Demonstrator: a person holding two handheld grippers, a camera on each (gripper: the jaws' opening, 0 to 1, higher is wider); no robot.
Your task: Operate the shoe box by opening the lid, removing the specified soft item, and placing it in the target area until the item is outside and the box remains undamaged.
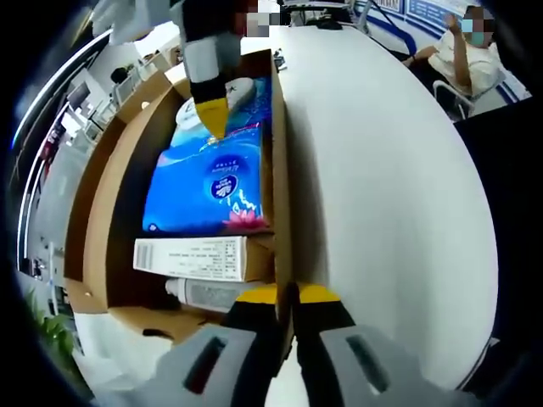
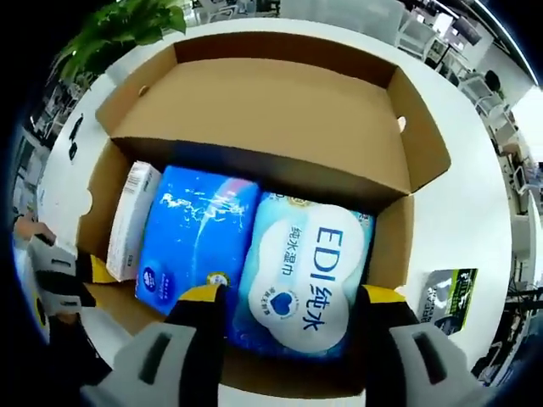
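Inside, the open shoe box holds four things that can be counted. Two are soft packs lying side by side: a blue tissue pack and a pale wet-wipe pack printed "EDI". One white carton lies against the blue pack's far side, and in the left gripper view a white tube rests beside the same carton. The lid stands folded back, its brown inner face showing.

One gripper comes from each hand. The right gripper has its jaws spread wide, one to each side of the wet-wipe pack; contact cannot be told. The left gripper straddles the box's side wall, the jaws close to either face of the cardboard; whether they pinch it cannot be told. The box sits on a white table.
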